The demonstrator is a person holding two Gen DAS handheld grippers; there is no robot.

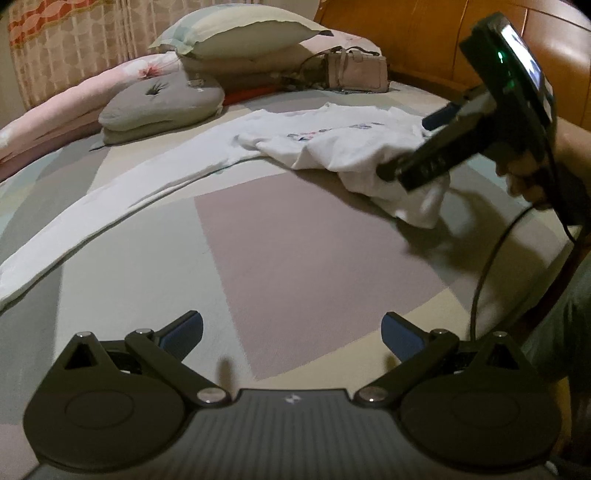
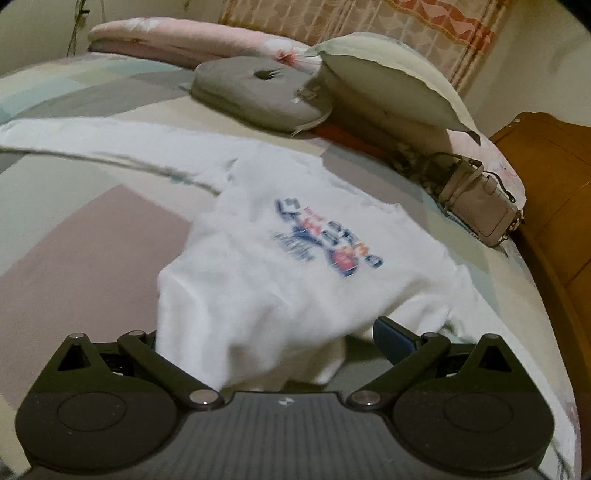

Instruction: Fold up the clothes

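A white long-sleeved shirt (image 1: 332,144) with a blue and red print (image 2: 325,236) lies on the bed, one sleeve (image 1: 92,210) stretched out to the left. My left gripper (image 1: 291,332) is open and empty, low over the patchwork bedspread (image 1: 295,251), well short of the shirt. My right gripper (image 2: 273,339) stands open with the shirt's hem draped between and over its fingers; its left finger is hidden by cloth. In the left wrist view the right gripper (image 1: 406,162) lies against the lifted hem.
A grey cushion (image 1: 162,103), pillows (image 1: 240,33), a pink rolled quilt (image 2: 177,35) and a beige handbag (image 1: 354,70) lie at the head of the bed. A wooden headboard (image 1: 424,40) stands behind. A black cable (image 1: 491,266) hangs from the right gripper.
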